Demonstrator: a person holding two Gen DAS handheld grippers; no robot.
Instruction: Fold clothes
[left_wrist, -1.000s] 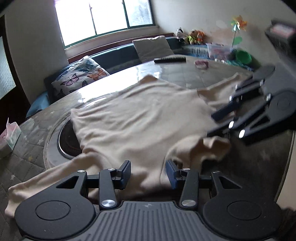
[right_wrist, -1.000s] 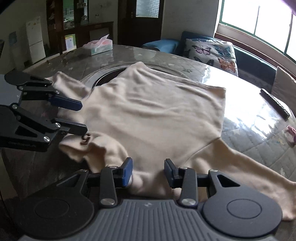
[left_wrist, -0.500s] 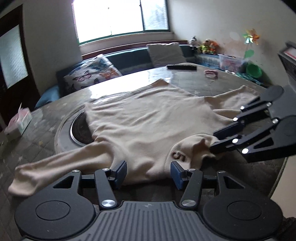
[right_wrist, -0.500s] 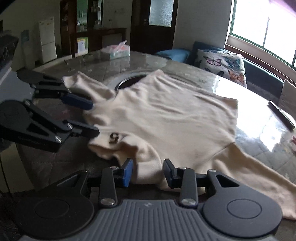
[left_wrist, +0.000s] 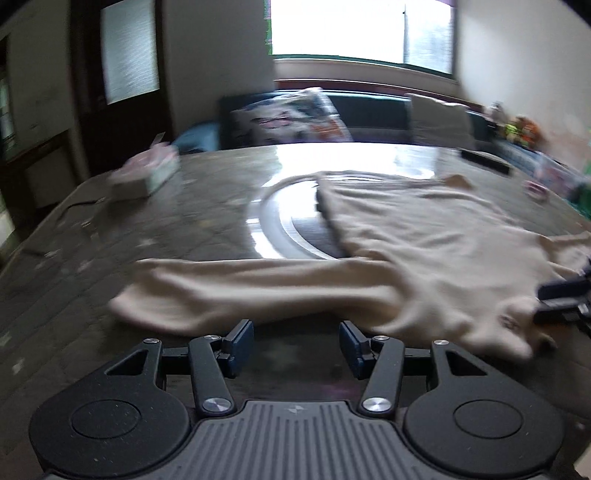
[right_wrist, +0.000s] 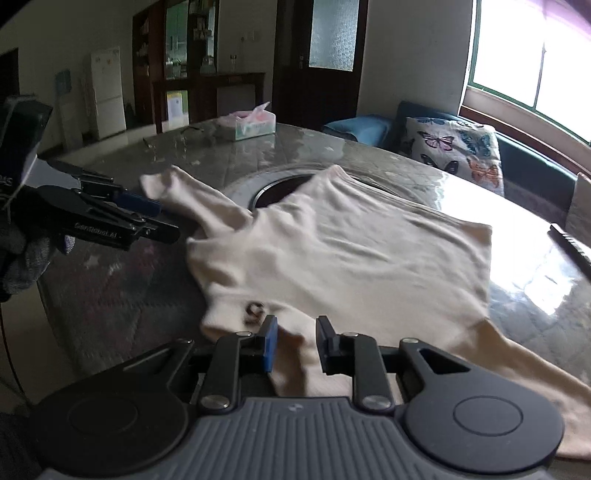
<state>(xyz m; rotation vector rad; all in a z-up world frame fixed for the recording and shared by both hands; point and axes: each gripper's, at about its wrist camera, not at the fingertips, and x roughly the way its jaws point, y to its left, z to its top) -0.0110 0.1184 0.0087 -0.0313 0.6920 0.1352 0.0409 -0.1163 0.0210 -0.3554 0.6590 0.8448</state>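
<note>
1. A round stone counter (right_wrist: 369, 158) carries the sweater (right_wrist: 332, 251), spread flat.
2. Left tool (left_wrist: 296, 341) gapes before a sleeve (left_wrist: 229, 291); right tool (right_wrist: 295, 341) gapes over the collar.
3. Soft, light knit: probably best pinched at the cuff.

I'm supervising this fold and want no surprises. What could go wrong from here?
The left gripper has open jaws short of the sleeve; closing now may grab nothing. The shirt covers the table's round recess, so fabric could sag in. The collar is bunched, risking a crooked fold.
</note>
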